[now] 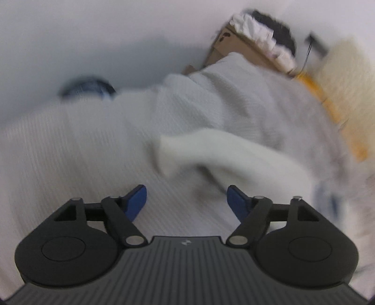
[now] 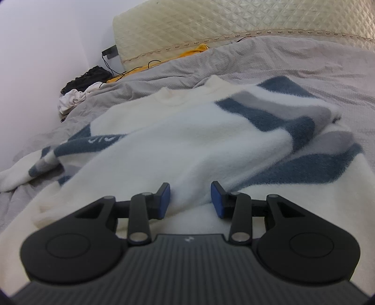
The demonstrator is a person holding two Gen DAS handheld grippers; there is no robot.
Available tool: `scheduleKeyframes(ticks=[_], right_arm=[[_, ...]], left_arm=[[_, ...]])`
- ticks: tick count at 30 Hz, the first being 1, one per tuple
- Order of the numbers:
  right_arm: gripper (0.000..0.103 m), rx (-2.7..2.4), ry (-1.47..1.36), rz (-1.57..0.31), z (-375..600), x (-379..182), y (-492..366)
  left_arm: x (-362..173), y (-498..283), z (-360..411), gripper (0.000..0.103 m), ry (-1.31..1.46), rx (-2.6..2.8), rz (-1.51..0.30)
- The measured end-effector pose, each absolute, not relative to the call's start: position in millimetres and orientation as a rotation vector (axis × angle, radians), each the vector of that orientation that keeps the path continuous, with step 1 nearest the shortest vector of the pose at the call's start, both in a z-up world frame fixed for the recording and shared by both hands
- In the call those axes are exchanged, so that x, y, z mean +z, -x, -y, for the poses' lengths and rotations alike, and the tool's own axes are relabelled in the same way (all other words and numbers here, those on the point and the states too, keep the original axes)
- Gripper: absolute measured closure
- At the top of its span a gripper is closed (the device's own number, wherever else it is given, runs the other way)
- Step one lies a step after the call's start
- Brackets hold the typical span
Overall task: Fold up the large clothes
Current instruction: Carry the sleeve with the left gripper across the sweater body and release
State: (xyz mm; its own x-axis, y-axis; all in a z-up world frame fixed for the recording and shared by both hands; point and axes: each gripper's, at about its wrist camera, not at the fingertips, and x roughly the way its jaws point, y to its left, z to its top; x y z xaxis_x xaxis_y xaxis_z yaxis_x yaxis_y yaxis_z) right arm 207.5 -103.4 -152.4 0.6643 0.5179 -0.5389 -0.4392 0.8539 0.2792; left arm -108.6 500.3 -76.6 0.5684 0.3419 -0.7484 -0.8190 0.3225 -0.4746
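Note:
A fluffy white sweater [image 2: 178, 131] with blue and grey stripes lies spread on a bed, its collar at the far end. My right gripper [image 2: 190, 199] is open, and a white fold of the sweater lies between its blue pads [image 2: 216, 201]. In the blurred left wrist view, a white sleeve [image 1: 225, 150] of the sweater lies on the grey bedspread [image 1: 70, 152]. My left gripper [image 1: 187, 200] is open and empty, just short of the sleeve.
A cream quilted headboard [image 2: 234, 21] stands behind the bed. A cardboard box [image 1: 236, 44] with white and black clothes [image 2: 82, 86] sits beside the bed near the wall. A yellow cloth [image 2: 194, 50] and black cables [image 2: 131, 70] lie at the bed's head. A dark round object [image 1: 86, 88] lies past the bedspread.

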Motion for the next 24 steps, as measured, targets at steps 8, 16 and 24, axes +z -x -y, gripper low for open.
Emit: scheduleKeyframes(ticks=[8,16,24], right_arm=[[0.062,0.543,-0.113,-0.638,104,-152,-205],[0.062,0.543,-0.102,-0.634,101,-153,-204],[0.062,0.523,-0.131,-0.637,99,-156,-204]], left_arm=[[-105,97,-477,0.023,1.186,0.568,-0.323],[-131,56,-494,0.024,1.176,0.775,-0.184],[-101,18,-509,0.075,0.914,1.007,-0.343]])
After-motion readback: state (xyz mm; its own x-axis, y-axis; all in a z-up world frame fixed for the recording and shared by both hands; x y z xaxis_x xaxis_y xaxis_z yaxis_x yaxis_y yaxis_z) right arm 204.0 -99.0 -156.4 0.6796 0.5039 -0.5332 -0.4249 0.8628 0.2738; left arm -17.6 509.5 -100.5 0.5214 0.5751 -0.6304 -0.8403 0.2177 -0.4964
